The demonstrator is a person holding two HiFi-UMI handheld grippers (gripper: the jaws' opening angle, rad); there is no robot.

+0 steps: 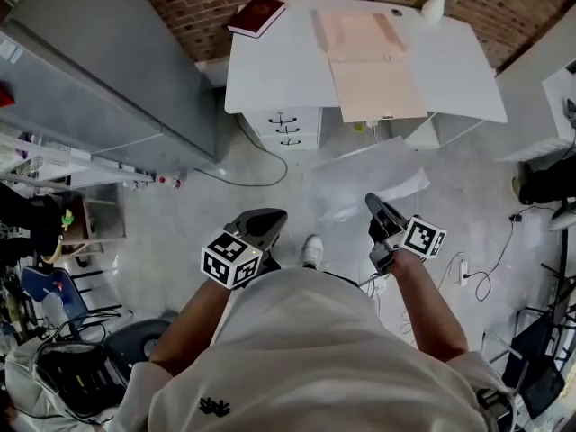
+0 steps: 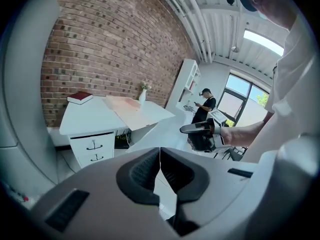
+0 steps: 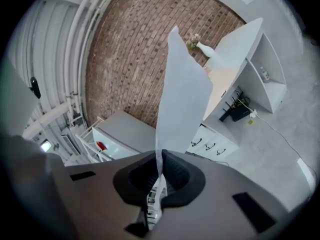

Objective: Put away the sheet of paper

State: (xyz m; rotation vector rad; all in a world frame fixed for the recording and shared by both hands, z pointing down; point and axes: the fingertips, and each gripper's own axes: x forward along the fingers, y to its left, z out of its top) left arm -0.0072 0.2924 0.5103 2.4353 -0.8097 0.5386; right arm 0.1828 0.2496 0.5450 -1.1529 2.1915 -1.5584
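Note:
The sheet of paper is white and hangs in the air over the floor in front of me. One edge is pinched in my right gripper, which is shut on it. In the right gripper view the sheet rises straight up from between the jaws of that gripper. My left gripper is held at waist height to the left, apart from the paper. Its jaws are shut with nothing between them. An open pinkish folder lies on the white desk ahead.
On the desk a red book lies at the left corner and a white vase stands at the back right. A drawer unit sits under the desk. A grey cabinet stands to the left, with cables on the floor to the right.

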